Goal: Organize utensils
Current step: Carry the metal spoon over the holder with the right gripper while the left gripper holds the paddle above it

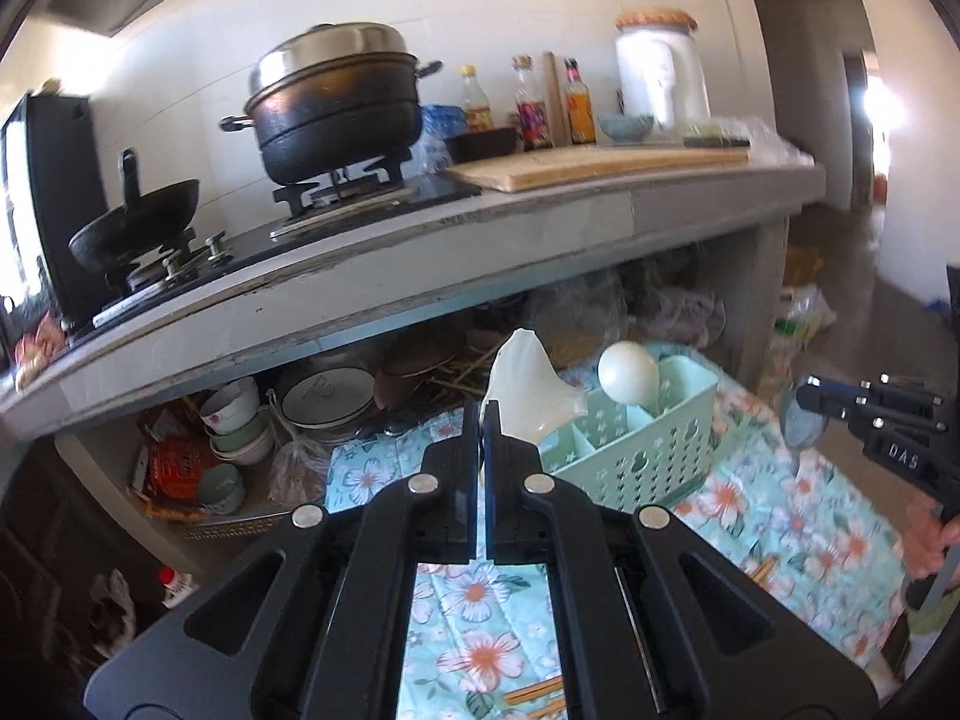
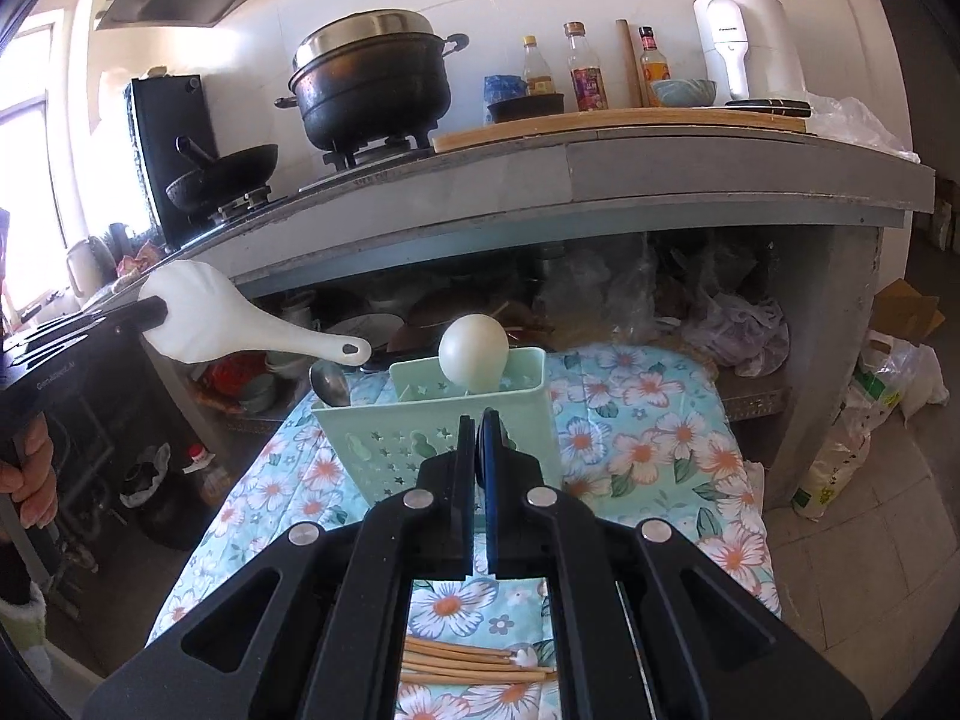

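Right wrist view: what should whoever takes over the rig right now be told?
Left gripper: shut on the white rice paddle, held in the air left of the green basket.
Right gripper: shut; whether it holds anything is unclear.
Done: a white ladle stands in the basket; a metal spoon shows at its left end.
Left: put the paddle in, then the chopsticks lying on the floral cloth.
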Tool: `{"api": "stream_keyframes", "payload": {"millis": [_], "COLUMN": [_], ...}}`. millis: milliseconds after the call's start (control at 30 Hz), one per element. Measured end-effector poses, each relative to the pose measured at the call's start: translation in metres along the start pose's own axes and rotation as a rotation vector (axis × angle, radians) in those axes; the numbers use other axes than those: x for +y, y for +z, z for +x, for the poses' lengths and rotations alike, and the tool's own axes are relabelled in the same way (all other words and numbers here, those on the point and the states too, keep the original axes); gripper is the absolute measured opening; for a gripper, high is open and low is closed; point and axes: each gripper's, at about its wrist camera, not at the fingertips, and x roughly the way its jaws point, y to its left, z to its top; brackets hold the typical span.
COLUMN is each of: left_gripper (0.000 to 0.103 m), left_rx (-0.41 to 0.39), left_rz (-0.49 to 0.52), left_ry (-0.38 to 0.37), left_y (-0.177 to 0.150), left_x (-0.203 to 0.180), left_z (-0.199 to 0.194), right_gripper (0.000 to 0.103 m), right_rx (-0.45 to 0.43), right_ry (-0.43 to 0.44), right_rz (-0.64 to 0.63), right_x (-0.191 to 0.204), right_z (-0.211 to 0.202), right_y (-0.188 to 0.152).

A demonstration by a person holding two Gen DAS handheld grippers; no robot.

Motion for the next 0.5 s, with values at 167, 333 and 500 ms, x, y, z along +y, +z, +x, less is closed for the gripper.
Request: {"api": "stream_keyframes", "payload": {"millis": [167, 333, 500], "left_gripper": [0.000, 0.000, 0.000], "left_rx": [0.105, 0.200, 0.266], "left_rz": [0.109, 0.189, 0.263], "left_ry": [0.011, 0.009, 0.016], "left_y": [0.015, 0.025, 0.029], "left_x": [-0.010, -0.019, -0.030], "left_z": [0.022, 0.046, 0.063], "right_gripper": [0.003, 0.003, 0.003], "right_rx": [-0.001, -0.002, -0.001], "right_ry": [0.018, 0.027, 0.033], "right_rz": [0.006, 0.018, 0.027], "right_x": [-0.004, -0.010, -0.015], "right_z": [0.003, 0.005, 0.006], "right_y": [0.000, 0.001, 0.001]}}
